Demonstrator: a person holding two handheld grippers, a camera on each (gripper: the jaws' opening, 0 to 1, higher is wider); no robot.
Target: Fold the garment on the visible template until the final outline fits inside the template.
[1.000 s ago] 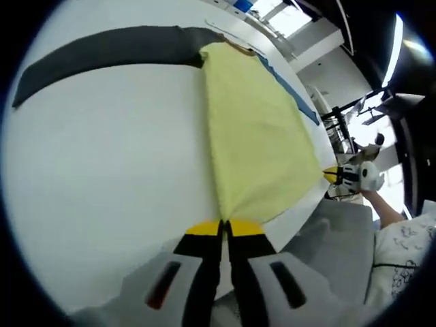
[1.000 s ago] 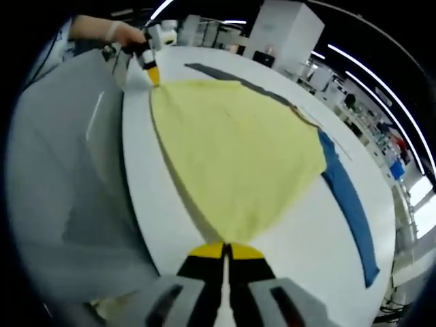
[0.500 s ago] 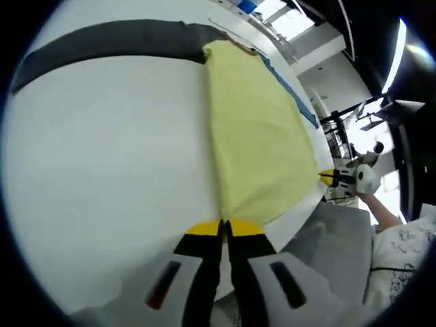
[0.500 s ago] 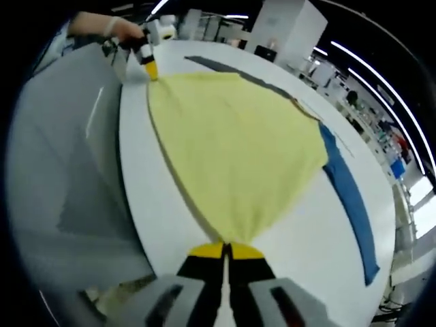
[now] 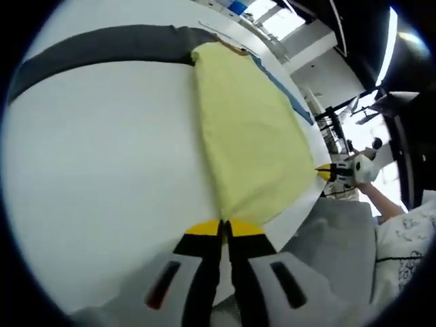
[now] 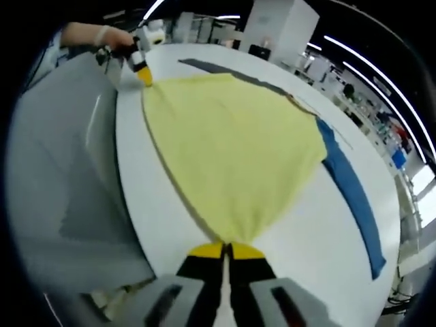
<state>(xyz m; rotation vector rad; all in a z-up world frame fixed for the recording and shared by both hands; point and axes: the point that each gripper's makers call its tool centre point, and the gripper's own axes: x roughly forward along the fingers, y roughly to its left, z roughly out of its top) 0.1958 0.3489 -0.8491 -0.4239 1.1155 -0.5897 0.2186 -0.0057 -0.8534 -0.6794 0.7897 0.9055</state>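
A pale yellow garment (image 5: pixel 248 129) lies stretched flat on a white table (image 5: pixel 102 157). My left gripper (image 5: pixel 225 228) is shut on its near corner, at the table's edge. My right gripper (image 6: pixel 226 248) is shut on another corner of the yellow garment (image 6: pixel 231 150). In the right gripper view the left gripper (image 6: pixel 142 73) shows at the far corner, held by a hand. In the left gripper view the right gripper (image 5: pixel 330 172) shows at the garment's right corner. A dark grey strip (image 5: pixel 102 46) and a blue strip (image 6: pixel 351 187) of the template lie along the garment's far sides.
The white table (image 6: pixel 320 259) ends close behind both grippers, with grey floor (image 6: pixel 61 170) below. A person's patterned sleeve (image 5: pixel 409 238) is at the right. Racks and equipment (image 6: pixel 354 95) stand beyond the table's far side.
The garment has shifted slightly on the table, and both held corners have moved a little. Both grippers stay shut on the cloth.
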